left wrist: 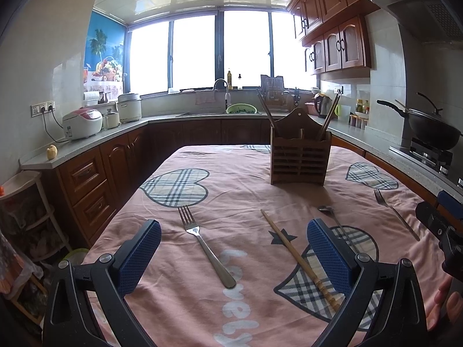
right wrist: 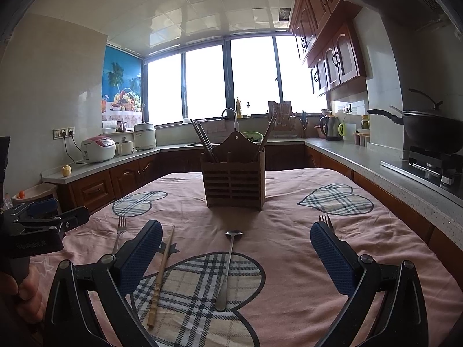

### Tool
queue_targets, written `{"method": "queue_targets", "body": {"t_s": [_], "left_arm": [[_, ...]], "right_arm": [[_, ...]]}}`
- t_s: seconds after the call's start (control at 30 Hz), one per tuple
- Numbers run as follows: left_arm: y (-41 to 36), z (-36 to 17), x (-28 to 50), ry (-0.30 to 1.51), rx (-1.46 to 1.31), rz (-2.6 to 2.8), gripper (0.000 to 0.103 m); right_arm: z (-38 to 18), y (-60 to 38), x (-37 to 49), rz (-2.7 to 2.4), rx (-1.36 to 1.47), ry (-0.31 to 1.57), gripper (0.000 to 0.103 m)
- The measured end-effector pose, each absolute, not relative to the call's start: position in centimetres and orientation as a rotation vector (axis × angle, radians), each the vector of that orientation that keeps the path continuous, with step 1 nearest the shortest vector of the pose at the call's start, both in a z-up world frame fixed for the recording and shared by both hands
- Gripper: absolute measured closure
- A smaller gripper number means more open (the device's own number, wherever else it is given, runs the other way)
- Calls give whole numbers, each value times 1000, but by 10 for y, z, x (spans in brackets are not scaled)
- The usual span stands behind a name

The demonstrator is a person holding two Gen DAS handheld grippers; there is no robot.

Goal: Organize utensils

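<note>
Wooden utensil holder [right wrist: 235, 173] stands upright mid-table, chopsticks [right wrist: 206, 141] leaning in left and right compartments. On pink heart-print cloth [left wrist: 237, 190] nearer the cameras: fork [left wrist: 206, 245], single wooden chopstick [left wrist: 299, 258], spoon [right wrist: 228, 269], second fork [left wrist: 396, 214] at right, all lying apart from one another. Left tool [left wrist: 234, 256] released, jaws wide, hovering above fork and chopstick. Right tool [right wrist: 235, 256] released too, spoon between its blue pads. Kitchen window [left wrist: 220, 52] bright behind.
</note>
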State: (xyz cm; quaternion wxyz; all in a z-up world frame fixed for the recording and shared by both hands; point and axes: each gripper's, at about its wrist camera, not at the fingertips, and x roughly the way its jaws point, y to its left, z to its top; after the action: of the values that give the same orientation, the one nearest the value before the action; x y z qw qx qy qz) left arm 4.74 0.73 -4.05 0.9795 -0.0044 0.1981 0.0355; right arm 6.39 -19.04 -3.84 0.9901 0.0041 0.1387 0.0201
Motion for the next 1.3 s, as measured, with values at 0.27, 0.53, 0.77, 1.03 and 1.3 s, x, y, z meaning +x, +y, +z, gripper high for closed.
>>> {"method": "queue_targets", "body": {"t_s": [0.27, 0.53, 0.77, 1.03, 1.3], "left_arm": [[6, -41, 46, 399, -10, 73, 1], [7, -40, 45, 399, -16, 74, 1], [6, -40, 45, 400, -18, 74, 1], [5, -38, 45, 401, -18, 70, 1], [4, -38, 46, 404, -19, 68, 1]], "right_arm": [[-38, -191, 63, 41, 8, 279, 0], [-38, -191, 63, 42, 7, 279, 0], [-38, -191, 63, 45, 6, 276, 0], [-37, -191, 63, 45, 7, 278, 0], [-37, -191, 62, 48, 5, 277, 0]]}}
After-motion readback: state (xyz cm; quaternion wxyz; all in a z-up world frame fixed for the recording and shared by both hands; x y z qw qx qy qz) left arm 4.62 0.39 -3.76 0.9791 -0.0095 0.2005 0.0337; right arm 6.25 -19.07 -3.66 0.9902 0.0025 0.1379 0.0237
